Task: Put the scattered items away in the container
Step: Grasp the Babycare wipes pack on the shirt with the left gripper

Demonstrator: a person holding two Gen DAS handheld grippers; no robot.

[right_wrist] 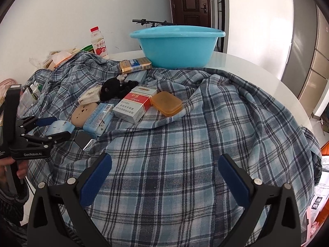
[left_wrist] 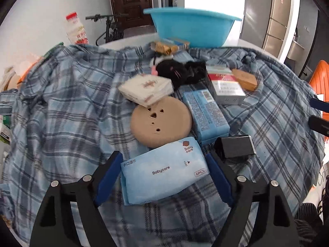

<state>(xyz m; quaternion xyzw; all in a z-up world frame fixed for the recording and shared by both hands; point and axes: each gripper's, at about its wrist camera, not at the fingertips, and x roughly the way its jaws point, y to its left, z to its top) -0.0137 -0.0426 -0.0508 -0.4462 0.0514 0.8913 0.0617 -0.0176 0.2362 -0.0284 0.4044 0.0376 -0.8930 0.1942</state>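
A blue basin (left_wrist: 191, 28) stands at the far side of the table; it also shows in the right wrist view (right_wrist: 176, 45). Scattered items lie on a plaid cloth (left_wrist: 61, 111): a Babycare wipes pack (left_wrist: 162, 173), a tan disc (left_wrist: 162, 121), a blue box (left_wrist: 205, 113), a tissue pack (left_wrist: 146, 88), a black plush toy (left_wrist: 178, 72), a red-and-white cigarette box (right_wrist: 135, 105) and an orange case (right_wrist: 166, 103). My left gripper (left_wrist: 164, 177) is open with its fingers on either side of the wipes pack. My right gripper (right_wrist: 164, 177) is open and empty above bare cloth.
A black clip-like object (left_wrist: 236, 146) lies right of the wipes pack. A gold-and-blue box (right_wrist: 135, 65) sits by the basin. A drink bottle (right_wrist: 99, 43) and bags stand at the table's left edge. The left gripper shows in the right wrist view (right_wrist: 41, 131).
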